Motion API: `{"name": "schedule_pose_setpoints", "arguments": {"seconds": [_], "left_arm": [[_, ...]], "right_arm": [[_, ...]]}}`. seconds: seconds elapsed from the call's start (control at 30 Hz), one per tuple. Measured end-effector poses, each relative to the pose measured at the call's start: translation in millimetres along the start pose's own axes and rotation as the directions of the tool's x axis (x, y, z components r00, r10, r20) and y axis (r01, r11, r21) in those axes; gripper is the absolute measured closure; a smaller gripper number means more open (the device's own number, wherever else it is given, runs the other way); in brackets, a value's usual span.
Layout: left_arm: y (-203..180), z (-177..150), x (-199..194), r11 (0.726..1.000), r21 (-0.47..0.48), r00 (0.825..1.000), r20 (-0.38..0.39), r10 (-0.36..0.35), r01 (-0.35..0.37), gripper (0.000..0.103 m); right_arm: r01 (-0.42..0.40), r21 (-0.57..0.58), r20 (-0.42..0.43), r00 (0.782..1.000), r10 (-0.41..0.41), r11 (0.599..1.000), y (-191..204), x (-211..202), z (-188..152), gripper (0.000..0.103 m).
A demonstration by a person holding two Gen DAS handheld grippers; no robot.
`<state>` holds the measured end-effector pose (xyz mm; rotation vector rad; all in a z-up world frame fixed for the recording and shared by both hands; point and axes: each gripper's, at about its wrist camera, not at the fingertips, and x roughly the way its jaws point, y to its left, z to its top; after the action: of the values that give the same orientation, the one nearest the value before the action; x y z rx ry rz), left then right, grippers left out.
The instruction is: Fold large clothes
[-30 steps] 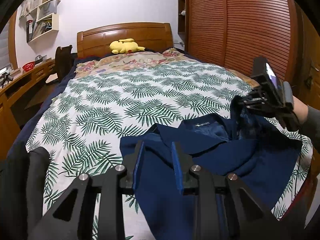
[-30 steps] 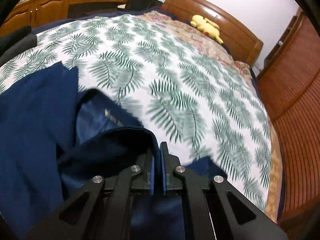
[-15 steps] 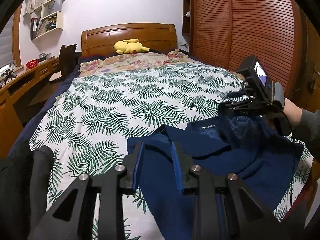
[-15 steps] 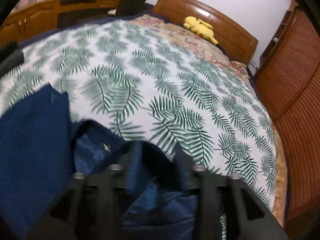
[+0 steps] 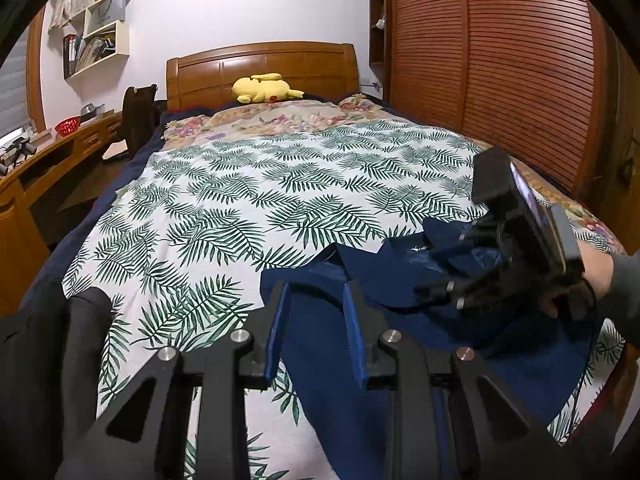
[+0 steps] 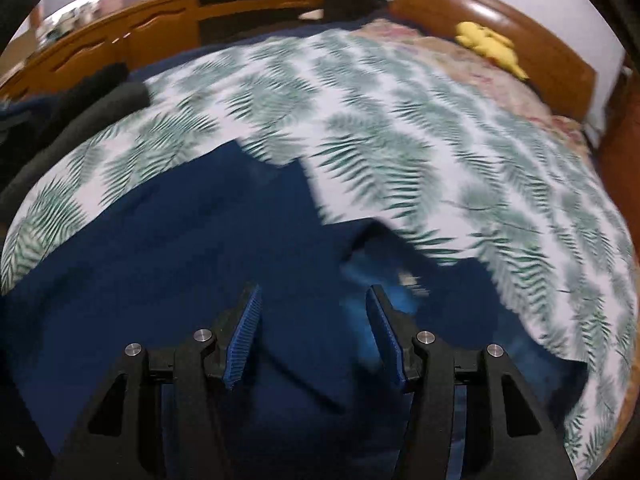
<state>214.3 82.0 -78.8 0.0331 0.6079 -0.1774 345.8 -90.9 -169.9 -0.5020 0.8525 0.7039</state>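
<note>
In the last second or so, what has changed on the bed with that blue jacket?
The right gripper let go of the navy jacket: its jaws, pinched shut on a fold before, now stand apart, and it swung across over the cloth. The left gripper and the yellow plush toy stayed put.

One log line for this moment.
step: fold jacket | left gripper: open, over jacket | right gripper: open, empty, above collar | bed: jacket unfolded

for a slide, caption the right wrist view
Right gripper open above a navy garment on the leaf-print bedspread.
</note>
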Motion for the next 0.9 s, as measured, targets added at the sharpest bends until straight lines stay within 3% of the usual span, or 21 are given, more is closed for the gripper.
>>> {"name": "schedule_pose_setpoints", "arguments": {"seconds": [0.1, 0.43, 0.47, 0.5, 0.53, 0.73, 0.8, 0.9], "left_arm": [[1, 0, 0, 1.000, 0.000, 1.000, -0.002, 0.005, -0.005, 0.077], [2, 0, 0, 1.000, 0.007, 1.000, -0.003, 0.004, -0.004, 0.077], [2, 0, 0, 1.000, 0.007, 1.000, -0.003, 0.003, -0.003, 0.077], [2, 0, -1, 1.000, 0.007, 1.000, -0.003, 0.003, -0.003, 0.077], [2, 0, -1, 1.000, 0.008, 1.000, -0.003, 0.003, -0.003, 0.077], [-3, 0, 2, 1.000, 0.025, 1.000, -0.007, -0.007, 0.007, 0.077], [-5, 1, 3, 0.999, 0.030, 1.000, -0.009, -0.011, 0.011, 0.077], [-8, 2, 5, 0.999, 0.038, 1.000, -0.009, -0.015, 0.016, 0.077]], "right_arm": [[-0.024, -0.049, -0.024, 0.999, 0.022, 0.999, 15, 9, -2, 0.048], [0.046, -0.149, -0.120, 0.991, -0.064, 0.988, 19, 27, -10, 0.048], [0.061, -0.155, -0.116, 0.990, -0.080, 0.986, 16, 27, -9, 0.058], [0.085, -0.162, -0.103, 0.989, -0.103, 0.983, 13, 26, -7, 0.092], [0.111, -0.165, -0.092, 0.988, -0.128, 0.980, 8, 26, -4, 0.099], [0.206, -0.063, -0.007, 0.978, -0.207, 0.977, -37, 10, 16, 0.101], [0.303, -0.037, 0.018, 0.953, -0.302, 0.952, -52, 4, 21, 0.101], [0.375, 0.080, 0.028, 0.925, -0.378, 0.923, -81, -8, 25, 0.101]]}}
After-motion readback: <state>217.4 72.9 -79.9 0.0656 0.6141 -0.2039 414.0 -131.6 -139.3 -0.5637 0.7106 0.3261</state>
